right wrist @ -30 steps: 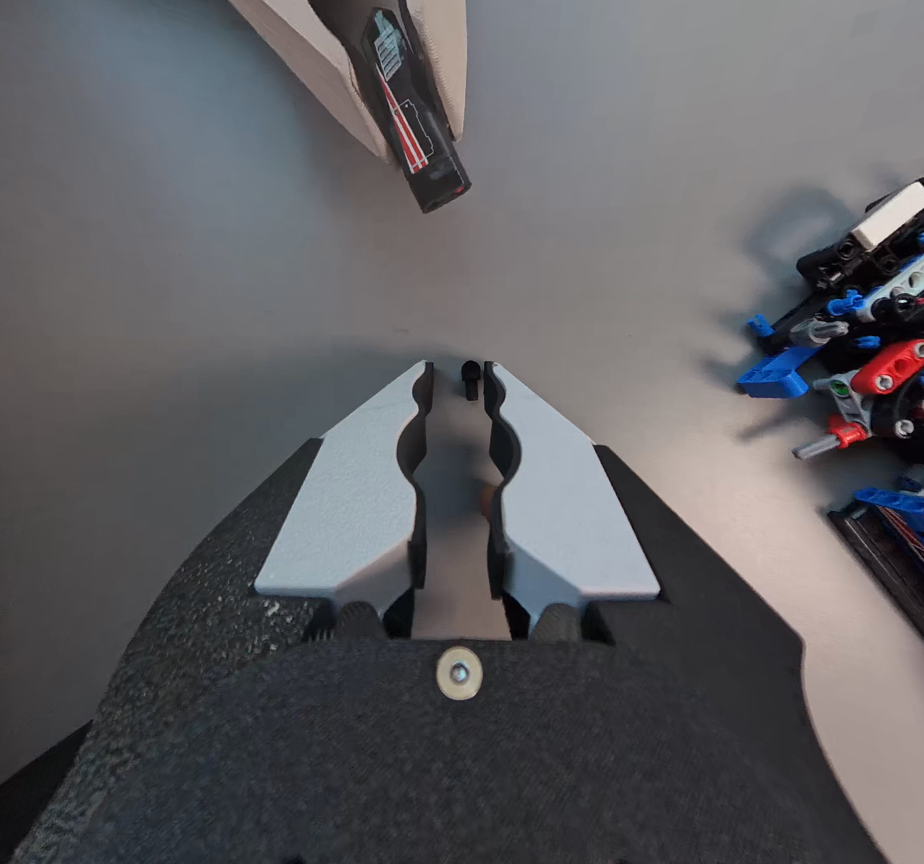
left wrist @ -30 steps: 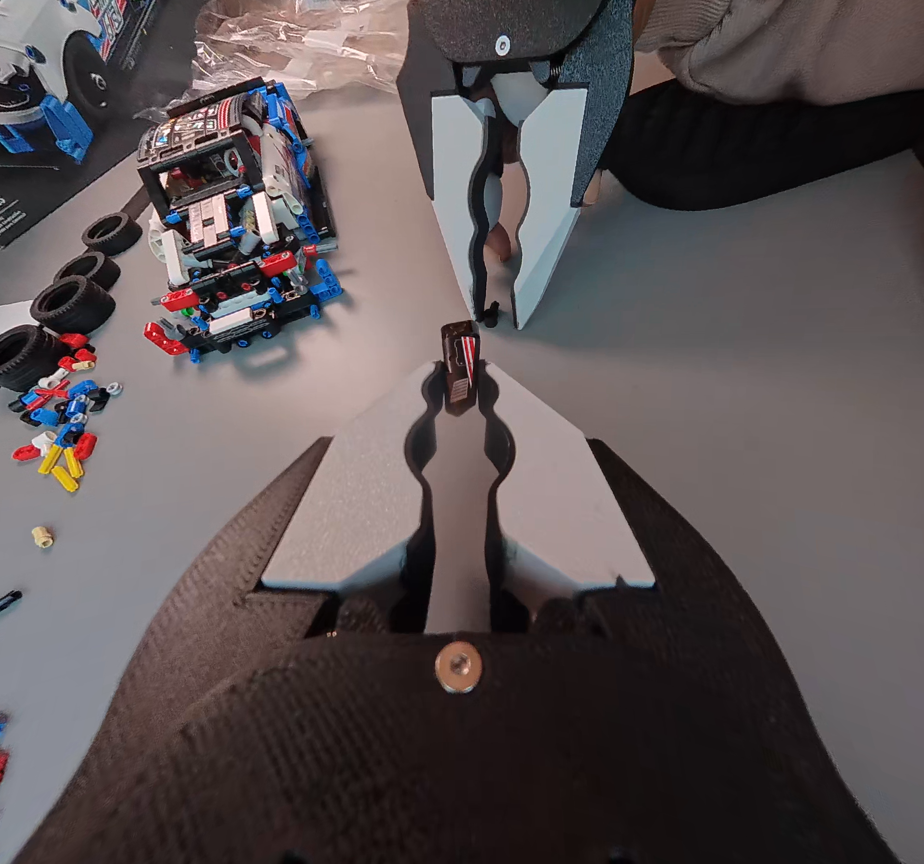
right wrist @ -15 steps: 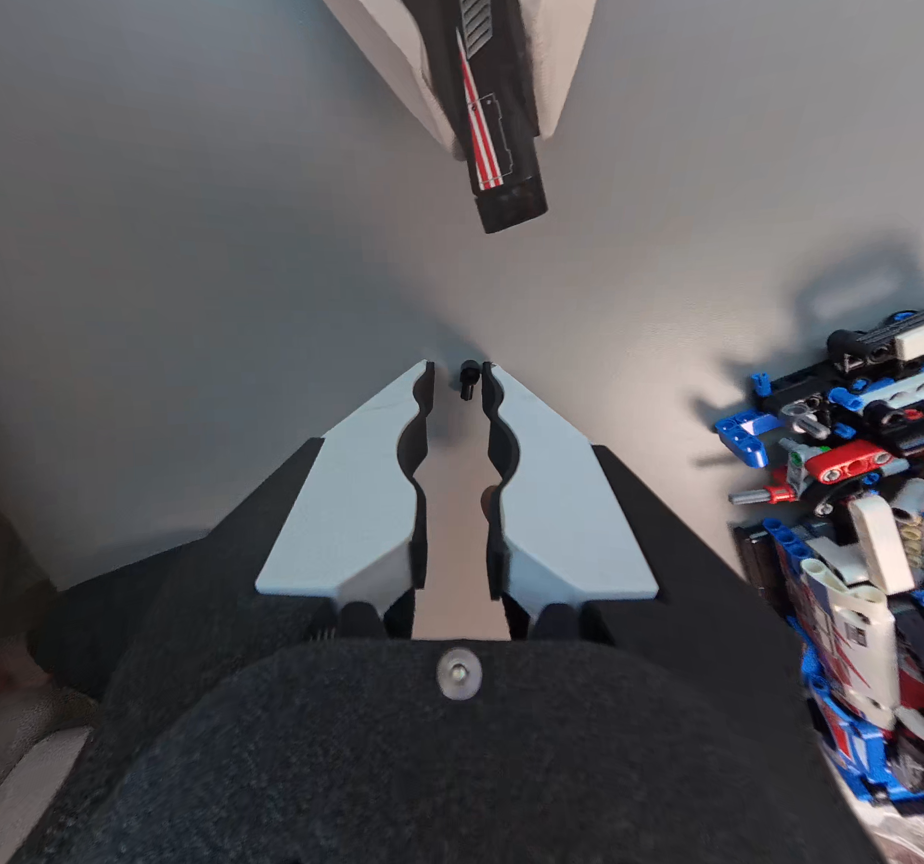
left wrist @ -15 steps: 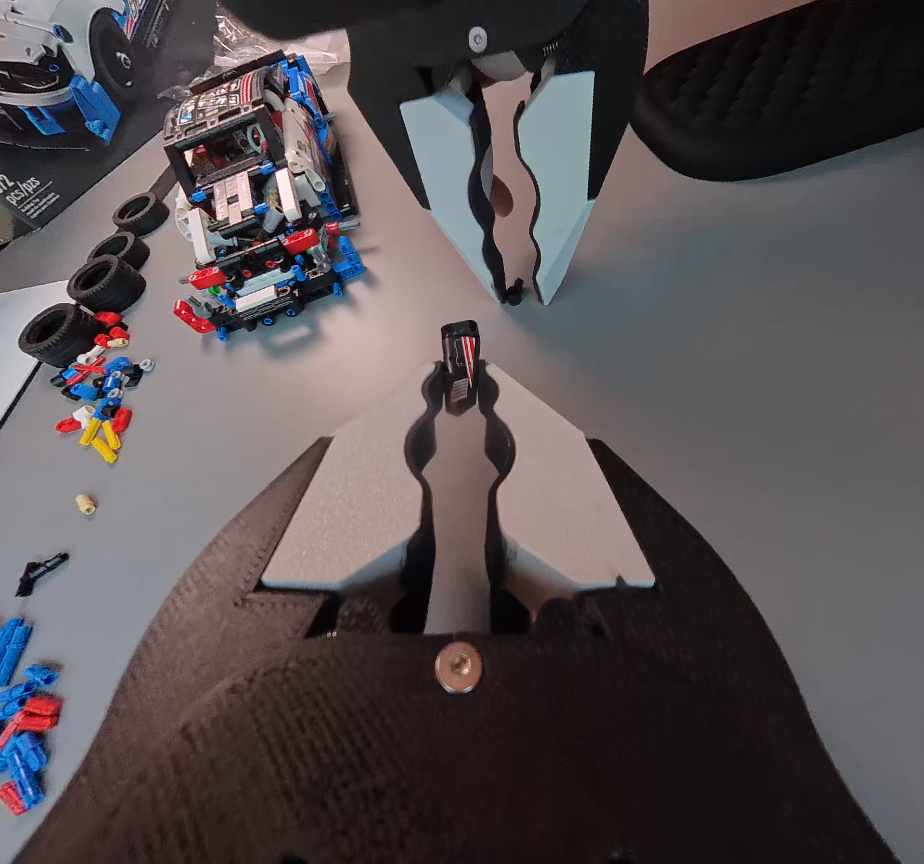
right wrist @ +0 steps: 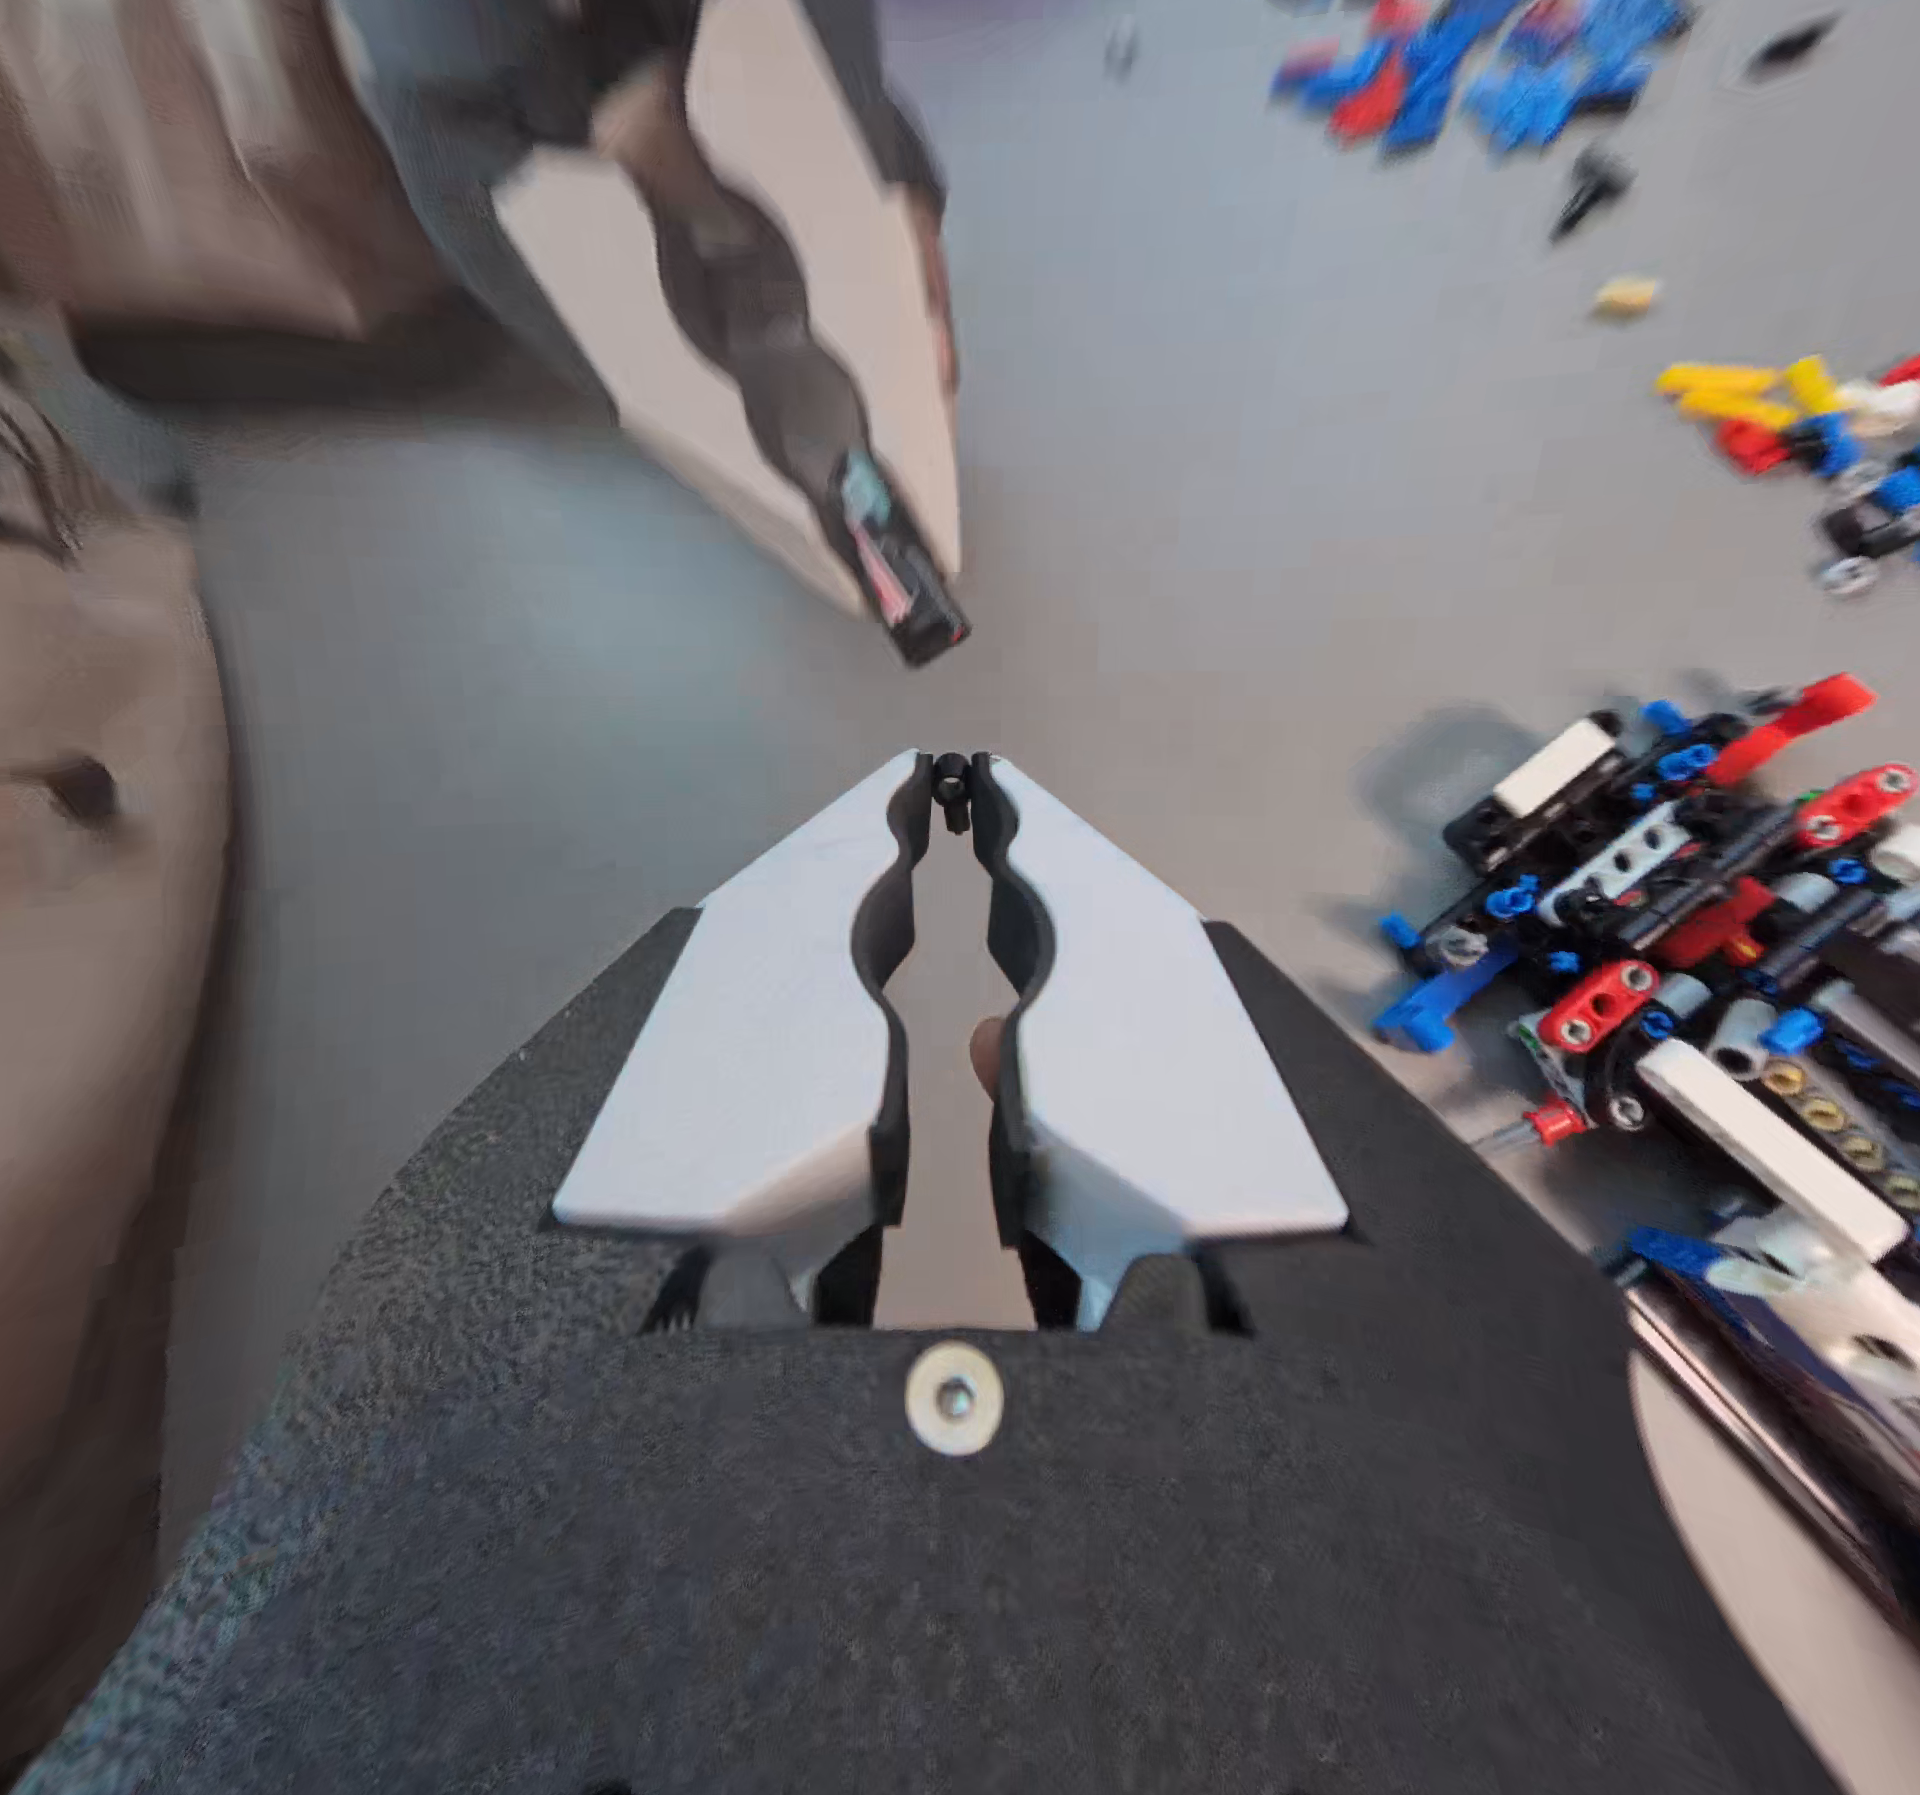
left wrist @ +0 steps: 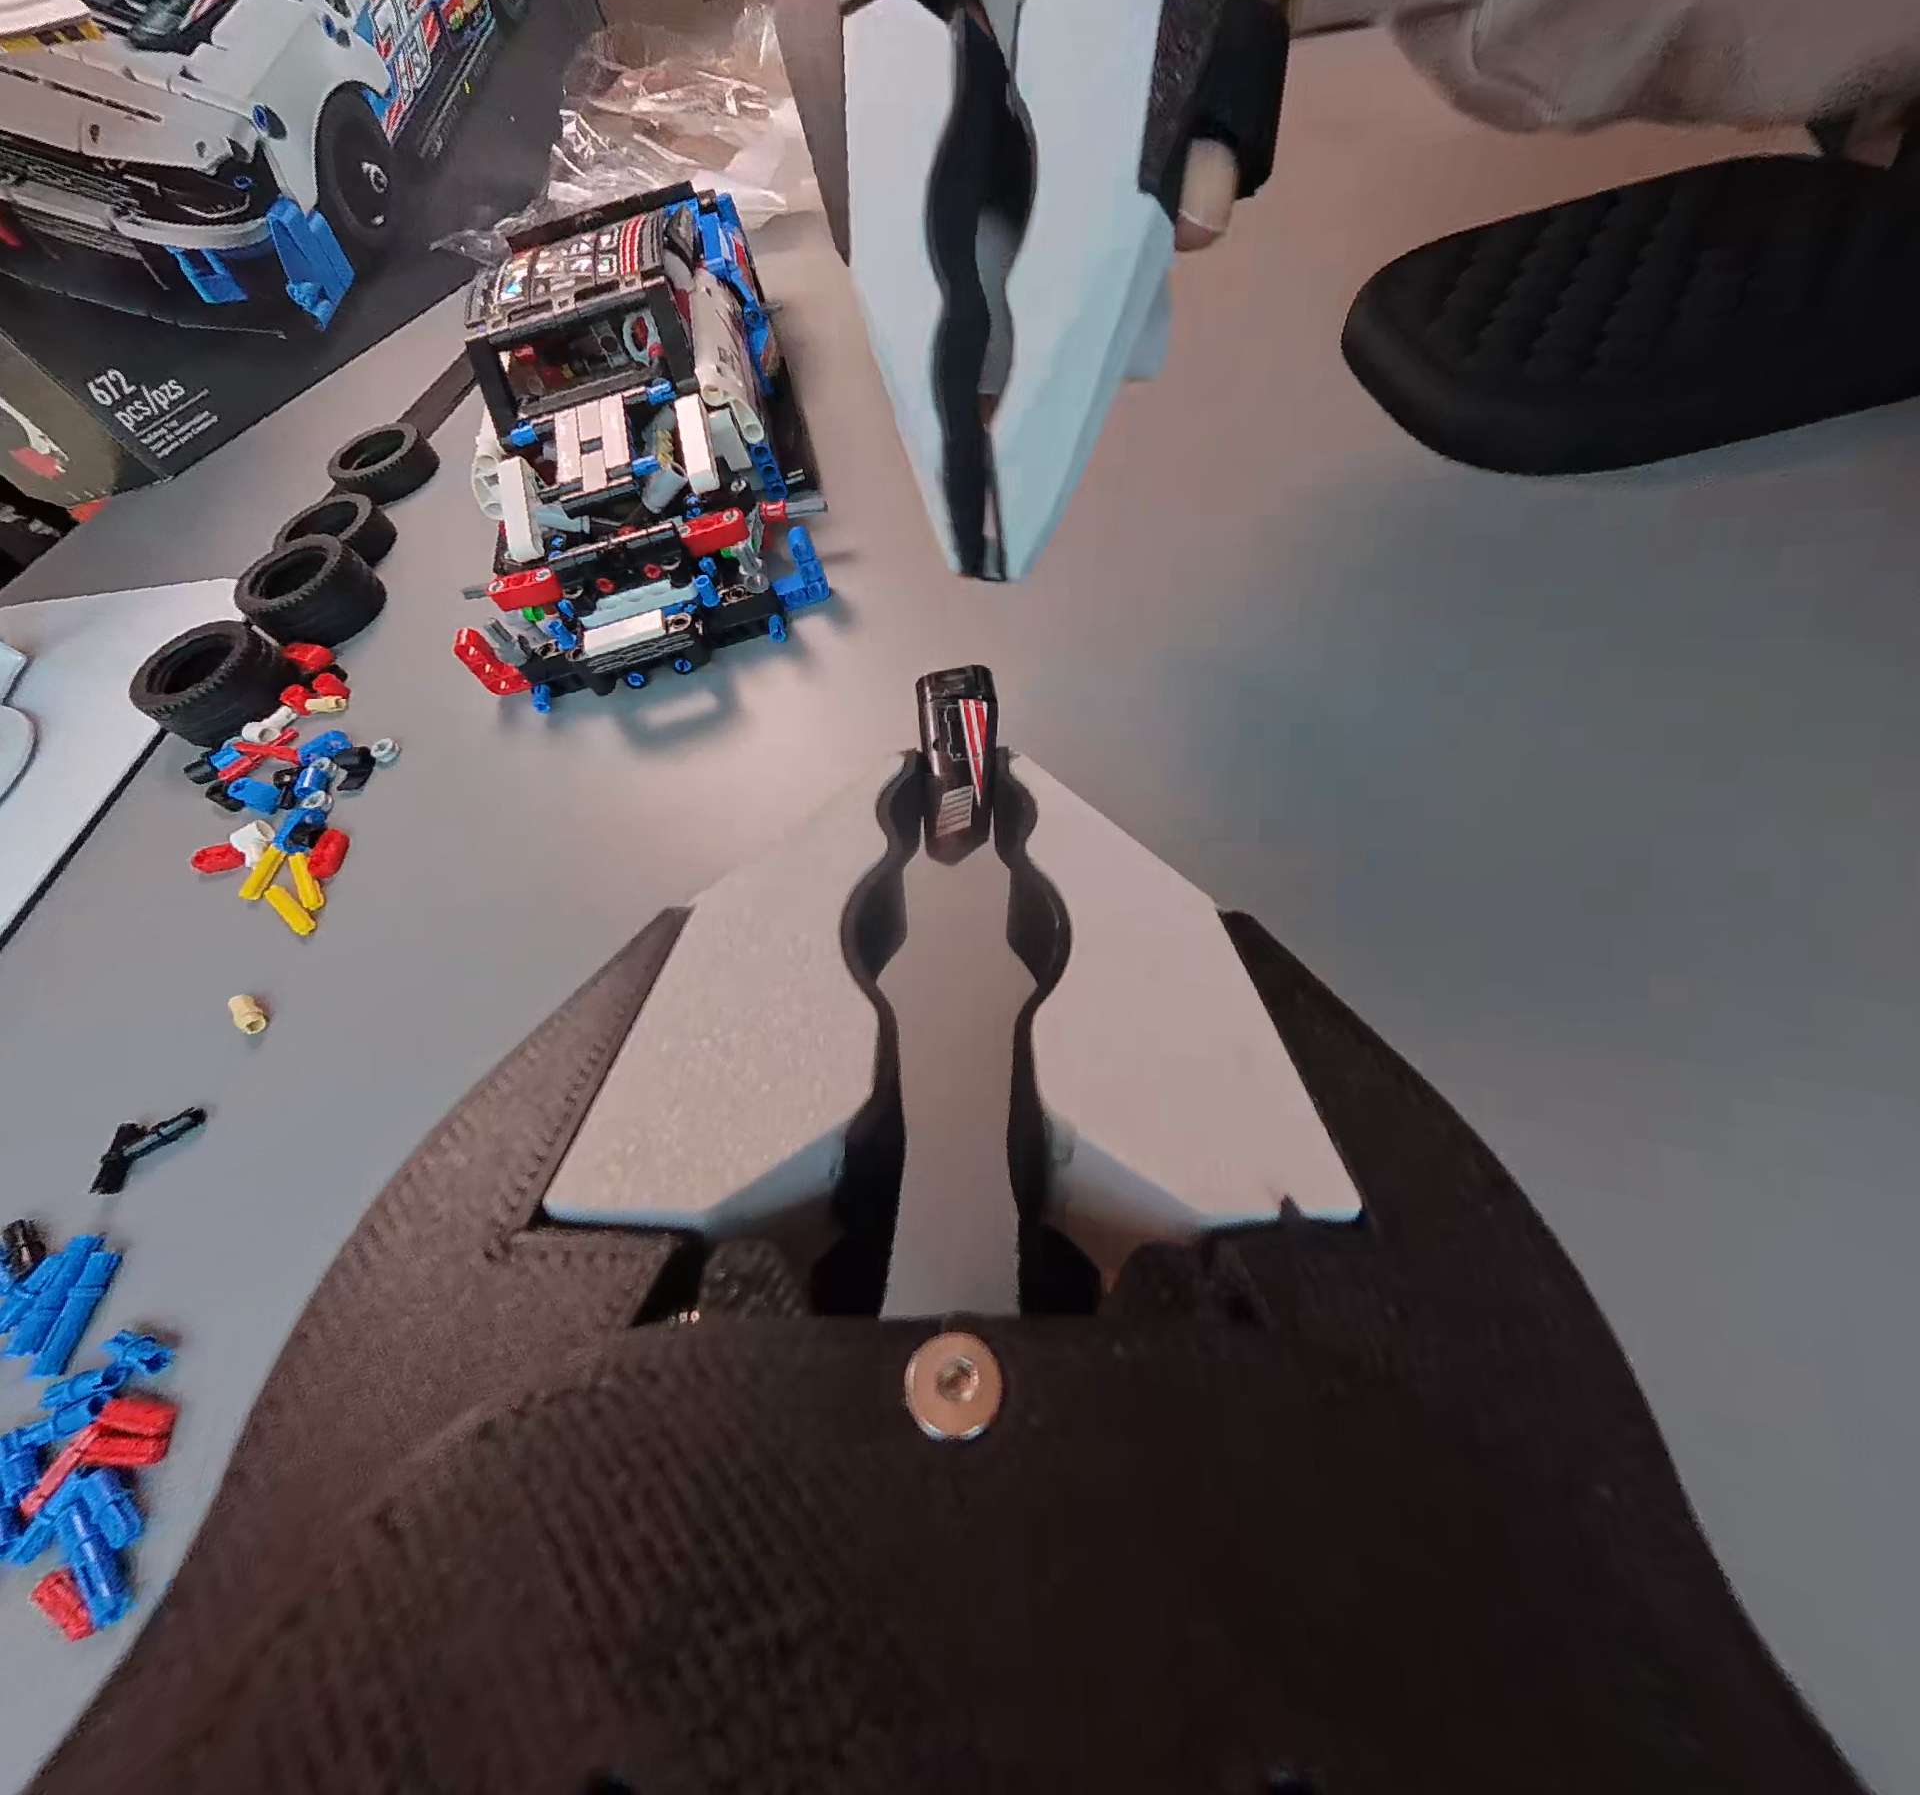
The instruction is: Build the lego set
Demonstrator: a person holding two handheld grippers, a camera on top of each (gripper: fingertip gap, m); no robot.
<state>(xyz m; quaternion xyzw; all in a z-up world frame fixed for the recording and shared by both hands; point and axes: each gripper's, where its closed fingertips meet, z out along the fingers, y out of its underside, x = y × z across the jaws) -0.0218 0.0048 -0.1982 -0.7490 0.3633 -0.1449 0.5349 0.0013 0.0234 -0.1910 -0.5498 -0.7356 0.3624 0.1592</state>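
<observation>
Gripping a black striped piece (left wrist: 956,769) above the grey table (left wrist: 1455,862), the left gripper (left wrist: 956,758) faces the right gripper (right wrist: 951,758), whose fingertips pinch a small black pin (right wrist: 950,798). Far left sits the half-built car (left wrist: 623,467), near loose tyres (left wrist: 301,582).

Counts: 4 loose black tyres (left wrist: 312,587), 1 part-built car model (left wrist: 634,457), 1 set box (left wrist: 208,135), 2 grippers (each pinching 1 piece: striped black panel (left wrist: 956,771), small black pin (right wrist: 950,775)), 1 tan bush (left wrist: 248,1013). Small-parts piles: too blurred to count.
</observation>
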